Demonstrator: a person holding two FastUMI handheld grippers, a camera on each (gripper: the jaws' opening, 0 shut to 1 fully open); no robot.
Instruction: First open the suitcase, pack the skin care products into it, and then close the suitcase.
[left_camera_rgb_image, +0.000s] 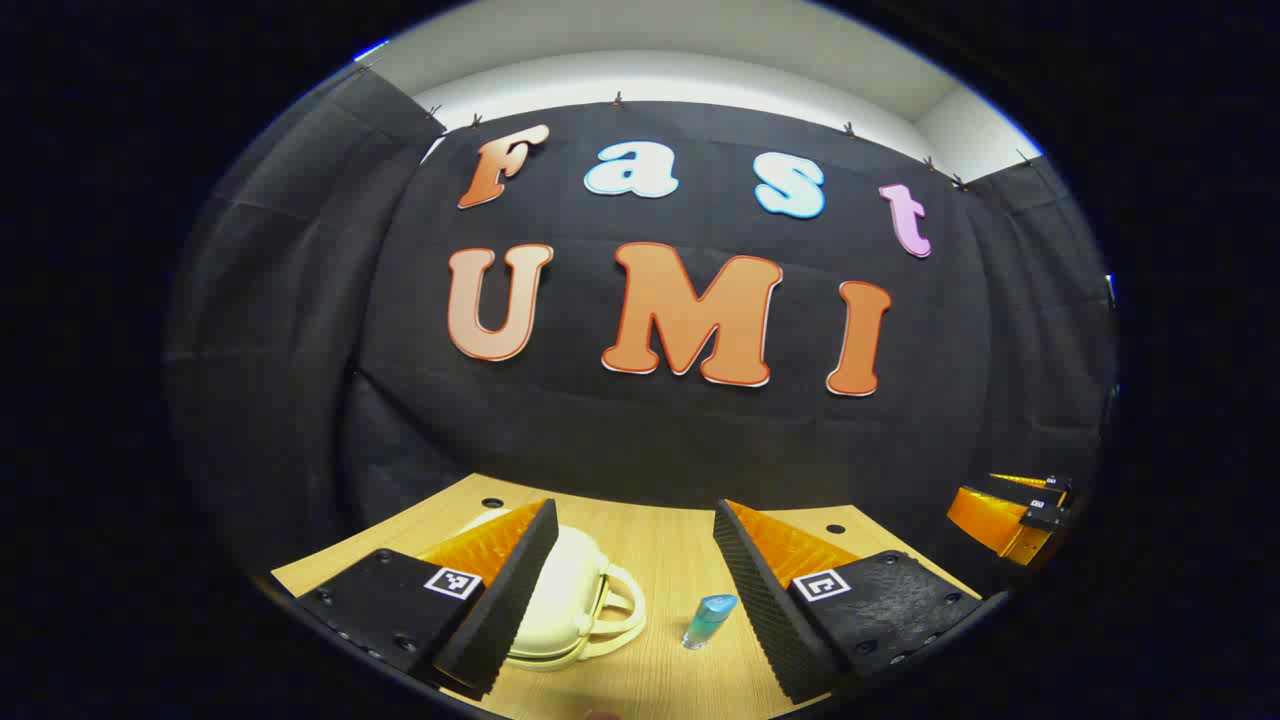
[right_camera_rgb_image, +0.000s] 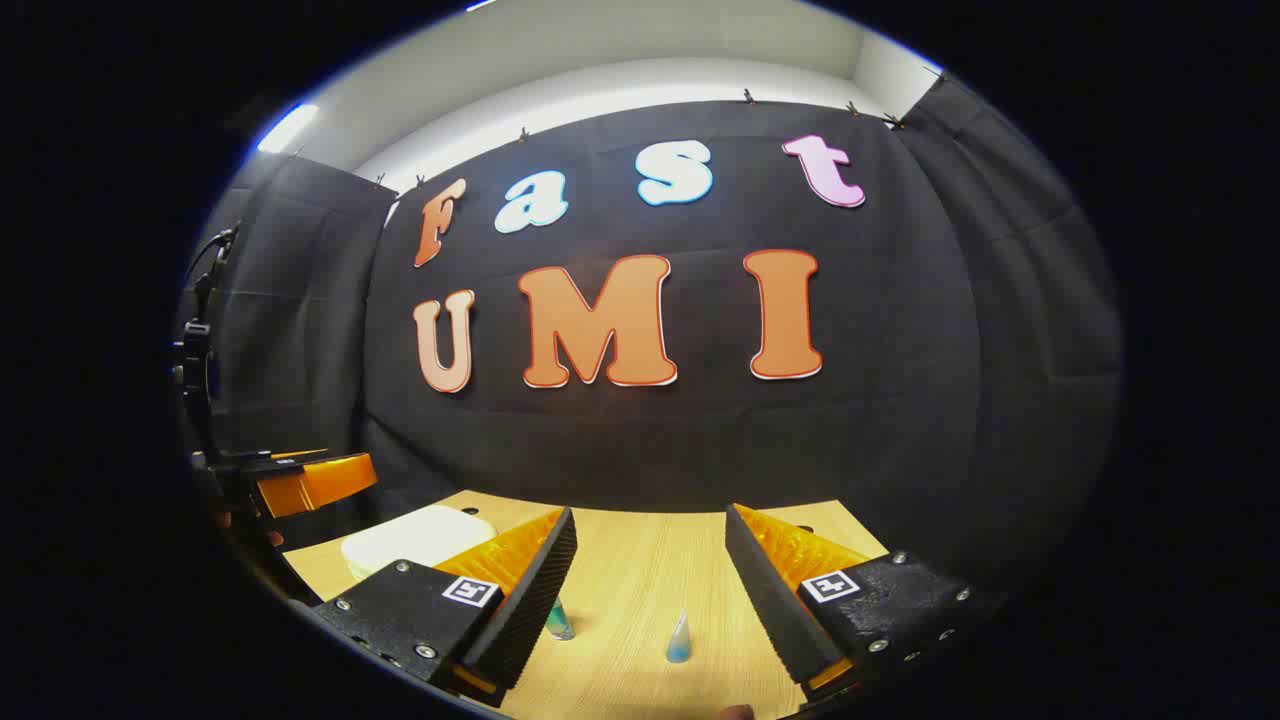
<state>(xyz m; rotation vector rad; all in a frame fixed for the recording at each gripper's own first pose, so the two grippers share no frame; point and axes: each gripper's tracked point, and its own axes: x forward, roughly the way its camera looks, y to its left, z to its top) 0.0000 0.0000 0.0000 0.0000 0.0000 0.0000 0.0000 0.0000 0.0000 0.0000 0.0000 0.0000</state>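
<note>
While both grippers hover above the tabletop (left_camera_rgb_image: 660, 545) with nothing in them, I judge the task as not started: the cream suitcase (left_camera_rgb_image: 565, 600) lies closed on the tabletop, lid down, handle loops facing the near edge.

Left gripper (left_camera_rgb_image: 635, 585) is wide open and holds nothing; the suitcase sits partly behind its left finger, and a small blue-capped bottle (left_camera_rgb_image: 708, 620) stands just to the suitcase's right, between the fingers. Right gripper (right_camera_rgb_image: 650, 590) is also spread wide and holds nothing; between its fingers a small cone-tipped tube (right_camera_rgb_image: 678, 637) stands upright, and another bottle (right_camera_rgb_image: 558, 622) peeks out beside the left finger. I take that one for the blue-capped bottle but cannot be sure.

Handling guess: the suitcase looks like a small hard shell, light, smooth and likely slippery, so I'd steady the base with one gripper and lift the lid at the front lip or by the handle loops. Both bottles look light, narrow and tippy, probably plastic; take them low on the body, pinching gently.

Hard to make out: the suitcase latch or zip isn't visible, its left side is covered by the finger, and the hinge side faces away. Bottle bottoms are cut off or tiny. The other gripper shows only at the edge of each view.
</note>
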